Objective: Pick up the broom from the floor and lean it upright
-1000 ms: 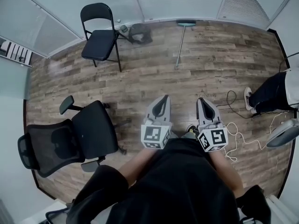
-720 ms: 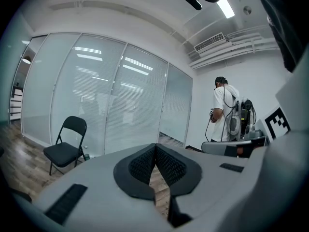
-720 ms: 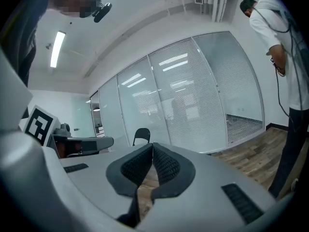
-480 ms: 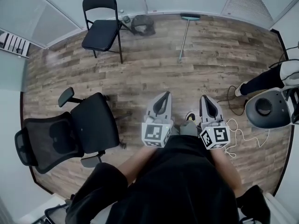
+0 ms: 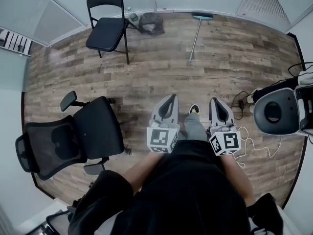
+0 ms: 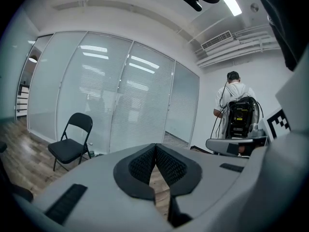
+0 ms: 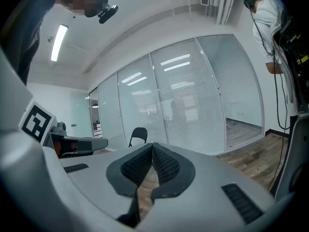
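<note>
The broom (image 5: 196, 35) lies flat on the wood floor at the far side of the room, its teal head (image 5: 202, 16) near the glass wall and its grey handle running toward me. My left gripper (image 5: 172, 99) and right gripper (image 5: 215, 102) are held side by side in front of my body, well short of the broom. Both are shut with nothing between the pads. In the left gripper view the jaws (image 6: 155, 149) meet at the tips; the right gripper view shows the same (image 7: 152, 147). The broom shows in neither gripper view.
A black folding chair (image 5: 106, 29) stands at the far left by the glass wall, a dark bag (image 5: 148, 22) beside it. A black office chair (image 5: 73, 140) is near my left. A white machine (image 5: 279, 111) and cables (image 5: 247, 141) sit at the right, a person (image 6: 233, 105) behind it.
The view has advanced toward the broom, so chair and broom sit slightly nearer. The white machine has slid into view at the right. Both grippers stay shut and side by side.
</note>
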A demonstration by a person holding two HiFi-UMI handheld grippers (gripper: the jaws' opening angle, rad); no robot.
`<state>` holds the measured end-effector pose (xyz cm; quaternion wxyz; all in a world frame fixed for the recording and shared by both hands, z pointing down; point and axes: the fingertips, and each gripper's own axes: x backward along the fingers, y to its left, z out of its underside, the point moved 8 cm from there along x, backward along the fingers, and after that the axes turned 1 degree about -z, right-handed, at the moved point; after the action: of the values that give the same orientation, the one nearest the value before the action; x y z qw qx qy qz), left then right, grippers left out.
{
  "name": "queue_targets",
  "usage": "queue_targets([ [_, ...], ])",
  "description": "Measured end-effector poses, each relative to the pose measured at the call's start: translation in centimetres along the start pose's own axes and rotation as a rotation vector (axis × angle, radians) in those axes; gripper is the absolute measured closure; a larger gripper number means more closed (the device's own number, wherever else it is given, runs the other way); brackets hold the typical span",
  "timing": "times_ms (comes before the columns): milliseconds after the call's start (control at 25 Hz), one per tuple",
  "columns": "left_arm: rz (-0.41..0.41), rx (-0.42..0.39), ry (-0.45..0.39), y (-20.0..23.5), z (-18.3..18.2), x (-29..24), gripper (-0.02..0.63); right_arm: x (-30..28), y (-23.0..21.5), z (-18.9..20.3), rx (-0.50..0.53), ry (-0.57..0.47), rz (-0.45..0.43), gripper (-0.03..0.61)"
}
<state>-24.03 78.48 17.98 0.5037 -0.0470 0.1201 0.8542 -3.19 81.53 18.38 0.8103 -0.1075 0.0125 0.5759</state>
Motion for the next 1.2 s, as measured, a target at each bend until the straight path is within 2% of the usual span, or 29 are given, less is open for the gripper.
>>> queue_targets([
  [600, -0.024, -0.051, 0.007, -1.2, -3.1, -11.3, 0.594, -8.1, -9.9, -3.5, -0.011, -0.037, -0.010, 0.563],
  [960, -0.063, -0.051, 0.039, -3.5, -2.7, -15.5, 0.594, -10.9, -14.0, -2.4, -0.063, -0.023, -0.045, 0.562],
  [1200, -0.061, -0.060, 0.064, -3.6, -3.0, -17.3, 0.594, -12.5, -15.9, -1.9, -0.096, 0.000, -0.027, 0.563],
])
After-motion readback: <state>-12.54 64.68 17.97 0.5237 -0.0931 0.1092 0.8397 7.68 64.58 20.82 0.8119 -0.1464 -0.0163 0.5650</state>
